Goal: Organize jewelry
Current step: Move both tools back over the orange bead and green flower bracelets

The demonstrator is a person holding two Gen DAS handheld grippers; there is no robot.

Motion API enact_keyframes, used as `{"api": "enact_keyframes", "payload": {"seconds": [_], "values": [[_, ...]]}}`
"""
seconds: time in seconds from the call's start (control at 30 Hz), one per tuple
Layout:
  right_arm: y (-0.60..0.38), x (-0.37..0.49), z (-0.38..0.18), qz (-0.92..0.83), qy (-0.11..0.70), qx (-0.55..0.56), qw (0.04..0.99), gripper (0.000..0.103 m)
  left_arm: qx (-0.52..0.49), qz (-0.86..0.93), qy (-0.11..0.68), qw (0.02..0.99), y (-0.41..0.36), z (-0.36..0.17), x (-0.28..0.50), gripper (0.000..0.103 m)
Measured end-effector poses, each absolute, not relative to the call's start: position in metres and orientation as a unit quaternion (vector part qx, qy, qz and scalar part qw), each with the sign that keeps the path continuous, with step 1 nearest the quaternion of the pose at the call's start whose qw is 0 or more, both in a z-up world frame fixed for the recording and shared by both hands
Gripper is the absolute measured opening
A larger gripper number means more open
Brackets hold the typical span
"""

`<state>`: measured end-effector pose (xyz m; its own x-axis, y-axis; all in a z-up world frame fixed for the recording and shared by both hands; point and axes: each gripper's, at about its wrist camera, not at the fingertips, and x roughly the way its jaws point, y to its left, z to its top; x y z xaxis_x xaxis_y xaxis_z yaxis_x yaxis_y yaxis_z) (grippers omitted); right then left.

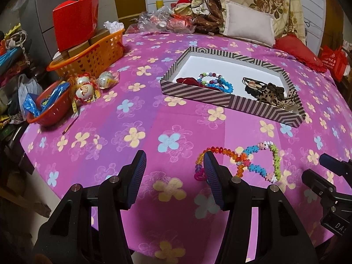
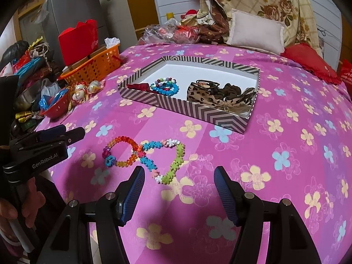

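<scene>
Two bead bracelets lie touching on the pink flowered cloth: an orange-yellow one (image 1: 222, 151) (image 2: 123, 151) and a blue-green-pink one (image 1: 264, 160) (image 2: 167, 158). A striped box (image 1: 220, 98) (image 2: 198, 107) farther back holds beaded bracelets (image 1: 216, 81) (image 2: 166, 85) on its left and leopard-print hair ties (image 1: 272, 93) (image 2: 220, 96) on its right. My left gripper (image 1: 175, 165) is open and empty, its right finger just in front of the orange bracelet. My right gripper (image 2: 179, 178) is open and empty, just in front of the blue-green bracelet.
An orange basket (image 1: 92, 55) (image 2: 94, 66) with a red bag stands at the back left, a red bowl (image 1: 49, 107) (image 2: 56, 107) and wrapped balls (image 1: 88, 88) beside it. Pillows (image 1: 248, 25) and plastic bags lie behind the box. The cloth's left edge drops off.
</scene>
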<state>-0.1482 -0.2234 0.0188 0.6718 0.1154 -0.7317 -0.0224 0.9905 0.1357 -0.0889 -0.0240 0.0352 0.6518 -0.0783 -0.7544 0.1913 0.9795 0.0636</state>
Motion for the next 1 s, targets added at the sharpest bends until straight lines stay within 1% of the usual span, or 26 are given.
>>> {"api": "enact_keyframes", "payload": {"seconds": [0.4, 0.57, 0.63, 0.83, 1.0], "values": [[-0.224, -0.149, 0.018, 0.036, 0.407, 0.055, 0.911, 0.063, 0.063, -0.075, 0.421, 0.902, -0.017, 0.031, -0.088, 0.054], [-0.228, -0.148, 0.015, 0.035, 0.411, 0.055, 0.909, 0.063, 0.042, -0.094, 0.445, 0.89, -0.008, 0.025, -0.083, 0.055], [-0.229, -0.148, 0.013, 0.034, 0.413, 0.056, 0.909, 0.063, 0.036, -0.097, 0.451, 0.887, -0.002, 0.022, -0.081, 0.06], [-0.229, -0.142, 0.003, 0.039, 0.422, 0.06, 0.904, 0.063, 0.007, -0.109, 0.479, 0.871, 0.016, 0.01, -0.071, 0.06], [-0.224, -0.13, -0.004, 0.038, 0.427, 0.042, 0.902, 0.063, -0.002, -0.122, 0.499, 0.858, 0.01, 0.0, -0.06, 0.06]]}}
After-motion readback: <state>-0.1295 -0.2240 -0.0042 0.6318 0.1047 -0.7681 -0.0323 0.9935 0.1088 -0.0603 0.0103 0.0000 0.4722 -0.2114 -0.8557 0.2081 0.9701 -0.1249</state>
